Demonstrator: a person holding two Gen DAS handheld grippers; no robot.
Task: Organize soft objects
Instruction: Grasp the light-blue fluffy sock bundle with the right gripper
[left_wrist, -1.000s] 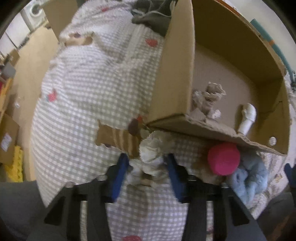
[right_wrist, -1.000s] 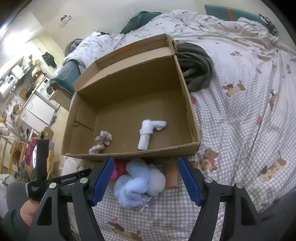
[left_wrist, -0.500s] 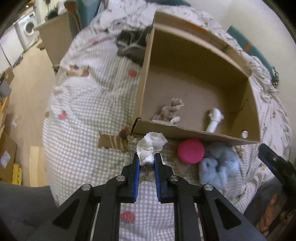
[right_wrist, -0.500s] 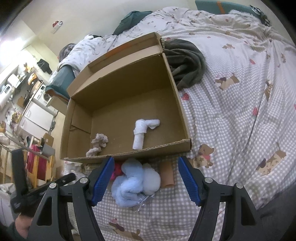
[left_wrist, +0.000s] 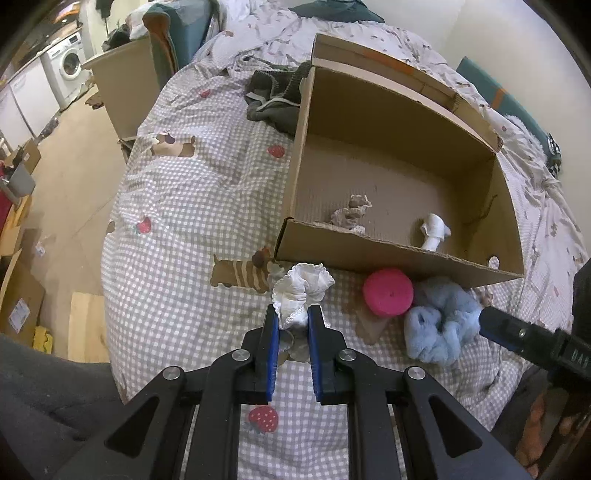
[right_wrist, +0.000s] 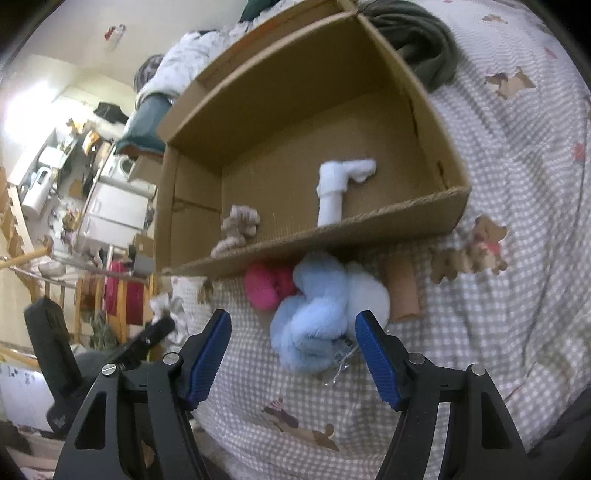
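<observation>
Both jaws differ: left gripper (left_wrist: 291, 318) pinches white scrunchie (left_wrist: 303, 288), right gripper (right_wrist: 291, 325) gapes.

Left gripper (left_wrist: 291, 321): two black skeletal arms with triangular cut-outs, silver round screws at the pivots, and flat blue ribbed pads (left_wrist: 272, 350) on the inner faces. Right gripper (right_wrist: 293, 328): same build, with black frame, silver screws and blue ridged pads (right_wrist: 376, 365). From the left wrist view its blue tip shows a small screw and white lettering on the black body
</observation>
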